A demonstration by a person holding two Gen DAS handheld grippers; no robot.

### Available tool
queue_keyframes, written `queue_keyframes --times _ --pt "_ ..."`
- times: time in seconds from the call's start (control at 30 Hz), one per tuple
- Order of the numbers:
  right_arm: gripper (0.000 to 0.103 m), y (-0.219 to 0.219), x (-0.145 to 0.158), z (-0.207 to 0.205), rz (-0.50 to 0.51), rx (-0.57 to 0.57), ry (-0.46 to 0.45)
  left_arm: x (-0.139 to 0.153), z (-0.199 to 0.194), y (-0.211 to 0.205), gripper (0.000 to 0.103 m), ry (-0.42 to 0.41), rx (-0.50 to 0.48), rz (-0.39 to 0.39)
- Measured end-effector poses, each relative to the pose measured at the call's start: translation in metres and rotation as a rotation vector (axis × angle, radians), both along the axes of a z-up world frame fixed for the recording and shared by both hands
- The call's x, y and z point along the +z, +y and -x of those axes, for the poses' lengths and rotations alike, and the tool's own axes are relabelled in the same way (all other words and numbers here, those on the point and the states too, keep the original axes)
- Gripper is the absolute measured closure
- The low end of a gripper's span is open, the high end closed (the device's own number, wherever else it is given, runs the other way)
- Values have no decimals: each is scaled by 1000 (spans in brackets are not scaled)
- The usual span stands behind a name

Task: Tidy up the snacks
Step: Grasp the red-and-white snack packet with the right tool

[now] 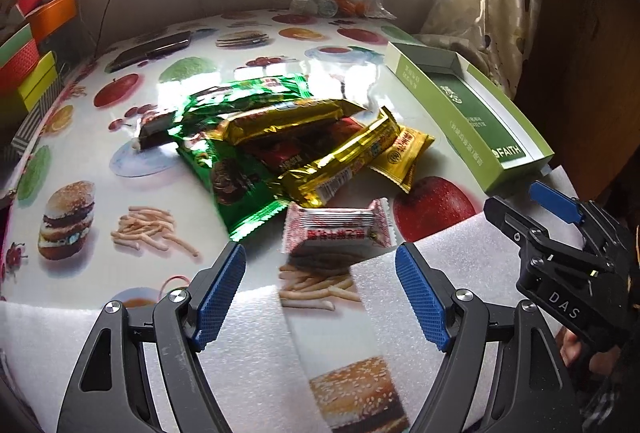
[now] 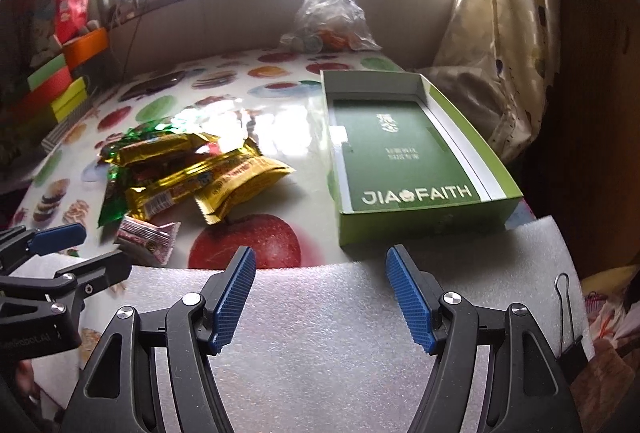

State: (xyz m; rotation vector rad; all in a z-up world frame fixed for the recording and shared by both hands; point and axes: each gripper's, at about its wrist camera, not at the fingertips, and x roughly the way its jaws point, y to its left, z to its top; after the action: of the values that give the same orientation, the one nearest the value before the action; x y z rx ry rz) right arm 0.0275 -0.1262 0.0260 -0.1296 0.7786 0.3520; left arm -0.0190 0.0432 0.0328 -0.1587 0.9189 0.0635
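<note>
Right wrist view: nothing is packed yet; snacks (image 2: 192,169) are piled beside the empty box (image 2: 412,153), both hand-held grippers (image 2: 320,297) (image 1: 320,297) held wide, empty.

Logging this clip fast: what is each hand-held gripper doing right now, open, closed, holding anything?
Left hand-held gripper: open, holding nothing, just short of the pink snack packet.
Right hand-held gripper: open, holding nothing.

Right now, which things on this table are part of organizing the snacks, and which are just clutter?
Job:
snack pile
pink-wrapped snack
open green box

Lying about:
clear plastic bag
colored boxes
dark flat case
binder clip
</note>
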Motion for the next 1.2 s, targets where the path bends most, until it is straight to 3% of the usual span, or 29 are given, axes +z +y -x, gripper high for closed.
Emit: queue_keyframes --times 0.3,0.63,1.2 --pt "35 59 8 -2 -19 337 54 13 16 64 25 -39 175 2" --pt "41 118 -10 -3 50 579 90 4 19 85 25 -22 228 21" --pt "74 131 -22 -9 90 620 87 -4 7 91 25 11 230 40"
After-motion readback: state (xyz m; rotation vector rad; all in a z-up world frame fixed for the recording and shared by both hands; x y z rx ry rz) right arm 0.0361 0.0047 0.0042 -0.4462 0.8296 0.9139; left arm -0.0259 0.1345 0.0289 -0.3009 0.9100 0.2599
